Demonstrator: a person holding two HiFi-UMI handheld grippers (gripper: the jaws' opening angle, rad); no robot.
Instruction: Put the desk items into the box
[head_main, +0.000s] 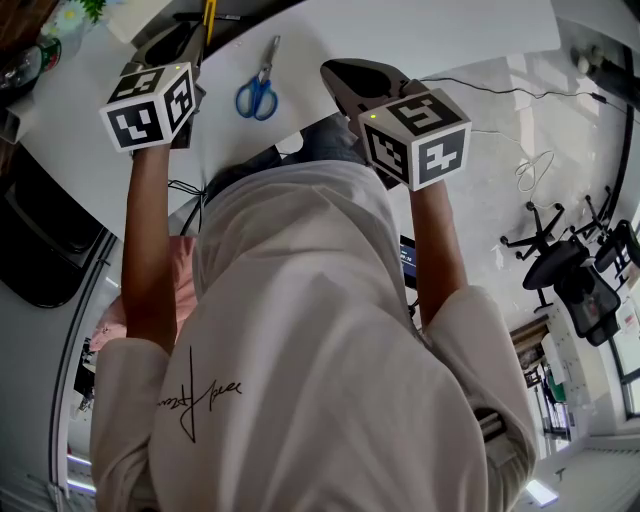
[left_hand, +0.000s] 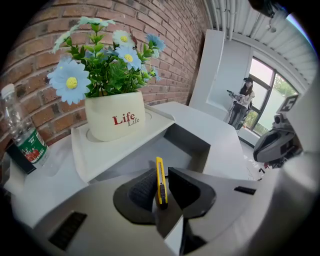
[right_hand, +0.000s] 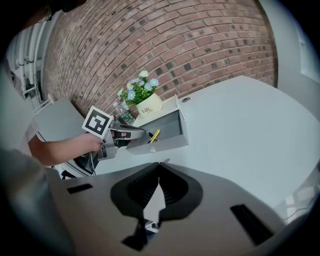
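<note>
White desk; left hand-held gripper tight on yellow knife, tip toward box.

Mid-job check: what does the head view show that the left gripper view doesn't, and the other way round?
Head view only: the blue-handled scissors lying on the white table, and the office chairs on the floor.
Left gripper view only: the pads pressed on the yellow utility knife, the Life lettering on the white flower pot, and the brick wall.
Both: the knife, held in the left gripper.
</note>
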